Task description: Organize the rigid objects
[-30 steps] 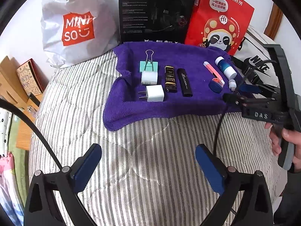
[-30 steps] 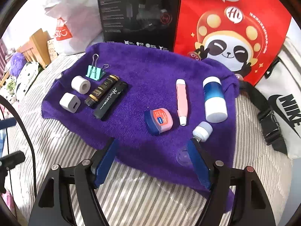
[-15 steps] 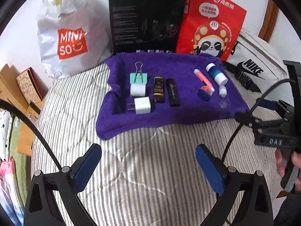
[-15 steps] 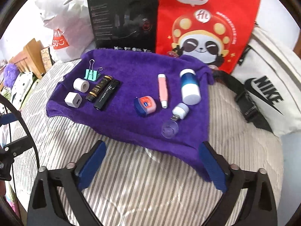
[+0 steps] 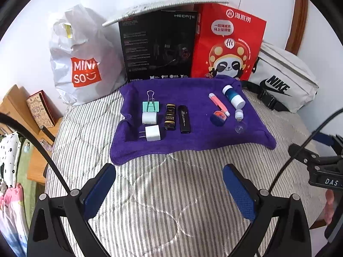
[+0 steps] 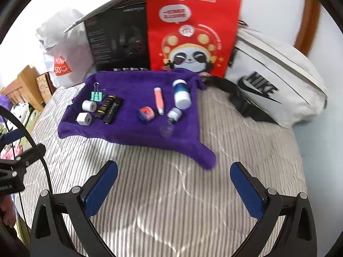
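Nine small items lie on a purple towel (image 5: 193, 137): clip, chargers, dark tubes left; pink tube, bottles, tin right.

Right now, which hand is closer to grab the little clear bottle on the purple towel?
Probably the right. The clear bottle lies at the towel's right end, nearer the open right gripper; the left gripper faces the chargers' side.

On the purple towel (image 5: 193, 135): two white plug chargers (image 5: 152, 133), two dark tubes (image 5: 170, 117), one mint binder clip (image 5: 150, 106), four toiletries.
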Available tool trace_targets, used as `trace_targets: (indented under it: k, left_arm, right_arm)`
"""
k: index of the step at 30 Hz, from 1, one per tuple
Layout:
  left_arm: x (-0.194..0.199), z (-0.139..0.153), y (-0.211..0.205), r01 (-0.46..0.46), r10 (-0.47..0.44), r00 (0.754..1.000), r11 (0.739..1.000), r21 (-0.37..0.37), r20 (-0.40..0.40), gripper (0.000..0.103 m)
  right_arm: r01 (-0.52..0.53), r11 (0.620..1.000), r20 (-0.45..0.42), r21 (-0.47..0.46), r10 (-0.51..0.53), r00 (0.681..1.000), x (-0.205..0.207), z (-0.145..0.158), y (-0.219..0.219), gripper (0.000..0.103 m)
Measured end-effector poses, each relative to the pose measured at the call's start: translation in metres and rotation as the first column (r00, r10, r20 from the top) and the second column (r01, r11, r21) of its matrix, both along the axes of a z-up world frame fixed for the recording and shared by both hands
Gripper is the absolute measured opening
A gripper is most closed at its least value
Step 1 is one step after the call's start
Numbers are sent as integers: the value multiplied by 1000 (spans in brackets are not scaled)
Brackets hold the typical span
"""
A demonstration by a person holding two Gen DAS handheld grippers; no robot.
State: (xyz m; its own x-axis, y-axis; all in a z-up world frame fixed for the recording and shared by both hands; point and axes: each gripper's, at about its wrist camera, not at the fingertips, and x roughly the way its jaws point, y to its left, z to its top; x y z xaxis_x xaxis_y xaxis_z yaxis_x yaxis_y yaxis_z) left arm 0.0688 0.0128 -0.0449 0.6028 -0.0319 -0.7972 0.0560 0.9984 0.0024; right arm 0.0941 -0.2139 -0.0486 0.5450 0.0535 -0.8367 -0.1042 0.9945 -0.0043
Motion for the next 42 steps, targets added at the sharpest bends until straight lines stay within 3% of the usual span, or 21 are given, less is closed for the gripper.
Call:
trace_targets:
  k: [11,42]
  left_arm:
    - [-18,22,2,-41,41,999,999,-8,35,101]
    - [-22,14,1,-36,36,999,999,15,3,101]
  right_arm:
    - [41,999,-1,17,-41,999,-29,16,-25,103]
    - [68,997,-1,25,-68,998,-36,25,-34,103]
